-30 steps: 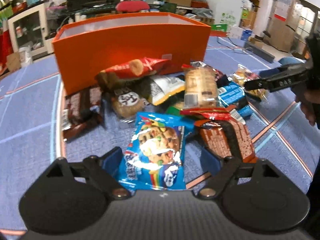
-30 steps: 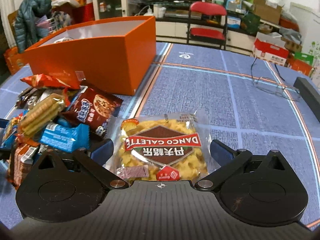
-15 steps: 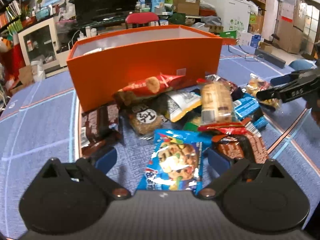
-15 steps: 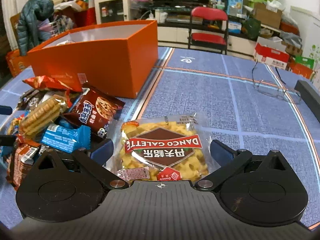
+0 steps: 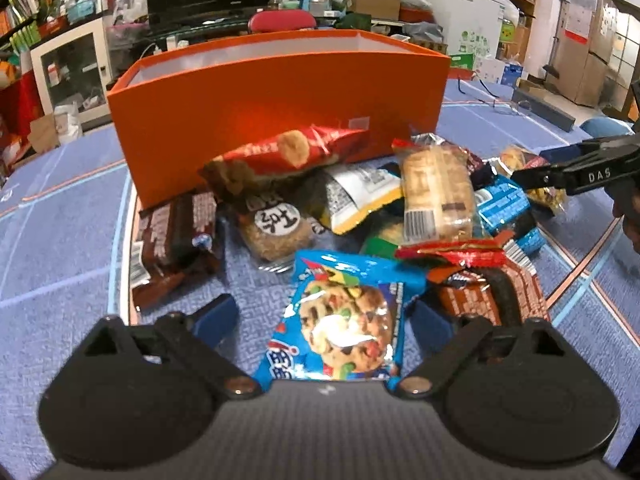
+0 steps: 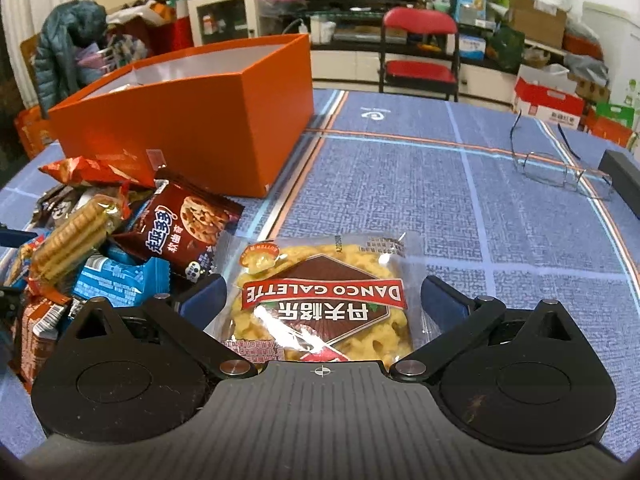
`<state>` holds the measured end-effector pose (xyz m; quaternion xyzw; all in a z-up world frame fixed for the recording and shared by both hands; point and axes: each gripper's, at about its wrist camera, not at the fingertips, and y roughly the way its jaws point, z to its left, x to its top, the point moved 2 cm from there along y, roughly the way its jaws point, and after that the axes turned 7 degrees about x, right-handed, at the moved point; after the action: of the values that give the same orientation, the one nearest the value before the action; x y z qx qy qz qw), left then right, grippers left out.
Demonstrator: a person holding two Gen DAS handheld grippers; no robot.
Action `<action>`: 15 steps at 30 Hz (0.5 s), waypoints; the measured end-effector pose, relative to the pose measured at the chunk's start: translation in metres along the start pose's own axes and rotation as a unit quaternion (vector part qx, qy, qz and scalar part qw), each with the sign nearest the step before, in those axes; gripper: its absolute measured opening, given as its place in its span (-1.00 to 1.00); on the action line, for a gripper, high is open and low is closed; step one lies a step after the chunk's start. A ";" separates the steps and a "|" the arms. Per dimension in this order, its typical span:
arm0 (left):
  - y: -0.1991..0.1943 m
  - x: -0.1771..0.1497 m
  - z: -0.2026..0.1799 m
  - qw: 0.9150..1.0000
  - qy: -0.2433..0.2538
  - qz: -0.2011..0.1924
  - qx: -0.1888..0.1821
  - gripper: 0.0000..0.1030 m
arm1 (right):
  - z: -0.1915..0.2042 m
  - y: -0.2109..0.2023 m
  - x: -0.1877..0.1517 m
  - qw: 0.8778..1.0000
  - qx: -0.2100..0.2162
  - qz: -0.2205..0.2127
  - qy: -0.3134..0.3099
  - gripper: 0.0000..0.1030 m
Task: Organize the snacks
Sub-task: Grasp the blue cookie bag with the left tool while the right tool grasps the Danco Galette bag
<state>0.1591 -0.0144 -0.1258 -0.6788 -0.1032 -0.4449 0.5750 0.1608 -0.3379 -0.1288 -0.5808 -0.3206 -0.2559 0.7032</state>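
Observation:
A blue chocolate-chip cookie packet (image 5: 344, 320) lies on the blue tablecloth between the fingers of my left gripper (image 5: 324, 316). Its jaws are closing, and the left pad still stands clear of the wrapper. Behind the packet is a pile of snacks (image 5: 432, 188) in front of a large orange box (image 5: 280, 120). My right gripper (image 6: 322, 300) is open around a yellow Danco Galette packet (image 6: 324, 320) that lies flat on the cloth. One of its black fingers (image 5: 536, 178) shows at the right edge of the left wrist view.
The snack pile (image 6: 100, 240) sits left of the right gripper, against the orange box (image 6: 180, 128). A pair of glasses (image 6: 560, 168) and a dark bar (image 6: 624, 176) lie at the table's far right. A red chair (image 6: 420, 68) and cluttered shelves stand beyond the table.
The left jaws have spread away from the blue cookie packet, which now sits a little further ahead with a gap on its left side. The right gripper and the Galette packet have not moved.

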 end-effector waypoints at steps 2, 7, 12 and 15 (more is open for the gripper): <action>-0.001 -0.001 -0.001 1.000 0.003 0.000 -0.002 0.65 | 0.005 -0.001 -0.002 1.000 -0.010 -0.008 -0.016 0.85; -0.002 0.001 -0.003 1.000 0.003 0.001 0.000 0.64 | 0.016 -0.005 -0.013 0.996 -0.042 -0.042 -0.072 0.85; -0.001 0.001 -0.003 1.000 0.002 0.001 0.000 0.64 | -0.001 -0.007 -0.007 1.000 -0.021 -0.019 0.009 0.85; -0.003 0.001 -0.002 1.000 -0.002 0.001 0.000 0.49 | -0.005 -0.007 -0.001 0.999 -0.018 0.003 0.028 0.84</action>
<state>0.1573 -0.0156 -0.1233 -0.6800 -0.1035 -0.4430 0.5751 0.1558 -0.3442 -0.1261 -0.5868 -0.2946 -0.2755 0.7021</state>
